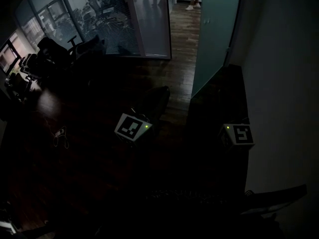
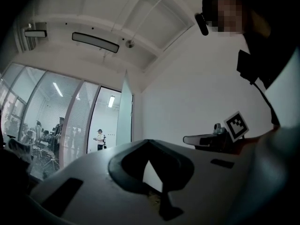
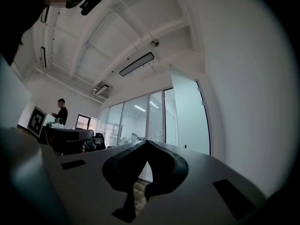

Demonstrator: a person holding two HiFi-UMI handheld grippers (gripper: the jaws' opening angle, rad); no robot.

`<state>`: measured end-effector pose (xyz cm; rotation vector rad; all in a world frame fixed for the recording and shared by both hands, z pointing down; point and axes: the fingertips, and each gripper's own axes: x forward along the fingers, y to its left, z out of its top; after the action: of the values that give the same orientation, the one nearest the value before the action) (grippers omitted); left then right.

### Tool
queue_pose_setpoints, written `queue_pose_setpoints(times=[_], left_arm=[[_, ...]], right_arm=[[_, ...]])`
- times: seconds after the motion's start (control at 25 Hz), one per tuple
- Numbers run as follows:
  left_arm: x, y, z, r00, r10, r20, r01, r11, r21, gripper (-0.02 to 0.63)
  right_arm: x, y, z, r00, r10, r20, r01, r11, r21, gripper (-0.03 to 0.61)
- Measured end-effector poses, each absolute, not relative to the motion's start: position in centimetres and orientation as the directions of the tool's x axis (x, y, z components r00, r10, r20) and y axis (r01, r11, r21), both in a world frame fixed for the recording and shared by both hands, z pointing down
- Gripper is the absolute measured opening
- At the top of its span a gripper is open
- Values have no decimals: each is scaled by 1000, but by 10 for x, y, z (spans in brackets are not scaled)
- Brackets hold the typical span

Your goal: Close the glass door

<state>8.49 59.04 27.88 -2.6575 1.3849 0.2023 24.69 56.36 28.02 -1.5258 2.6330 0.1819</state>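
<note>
Glass door (image 1: 217, 34) is standing open, upright, ahead-right; right gripper (image 3: 146, 146) is sitting nearer than left gripper (image 2: 149, 146); both clenched, empty.

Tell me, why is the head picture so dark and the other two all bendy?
Head view: the room is dim, so the floor looks almost black; only the glass door and hallway glow. Left gripper view: the wide lens bends the ceiling lamp and darkens the corners; right gripper view: the same.
</note>
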Motion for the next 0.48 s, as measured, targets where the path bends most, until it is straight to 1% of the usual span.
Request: queue_pose_setpoints(times=[0.48], left_arm=[[97, 579, 292, 532, -833, -152, -845, -532, -45, 2]], right_arm=[[265, 545, 296, -516, -847, -124, -856, 515, 42, 5]])
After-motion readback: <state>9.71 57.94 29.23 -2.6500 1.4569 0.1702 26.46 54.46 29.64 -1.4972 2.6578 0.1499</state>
